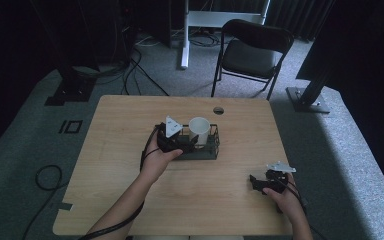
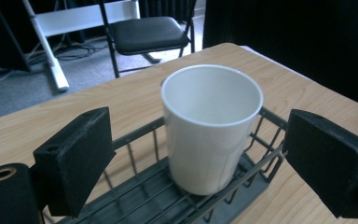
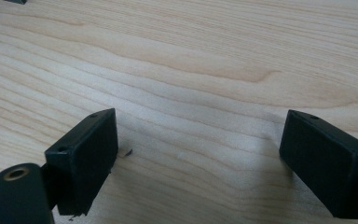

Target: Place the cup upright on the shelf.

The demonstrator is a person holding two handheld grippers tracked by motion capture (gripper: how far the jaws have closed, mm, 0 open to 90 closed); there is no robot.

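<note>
A: High view — where's the white cup [image 1: 199,131]?
B: Centre frame, upright in the wire basket [image 1: 213,148]; left gripper [image 1: 179,140] just left of it, right gripper [image 1: 260,183] lower right.
A: Left gripper view?
B: Jaws wide apart, cup [image 2: 211,126] between them, untouched.
A: Right gripper view?
B: Jaws wide apart over bare table [image 3: 205,56] — holding nothing.

A white cup [image 1: 199,130] stands in a wire basket [image 1: 213,145] beside the left gripper [image 1: 192,142].

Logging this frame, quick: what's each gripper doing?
Left gripper: open, jaws either side of the white cup, not gripping.
Right gripper: open, holding nothing.
</note>
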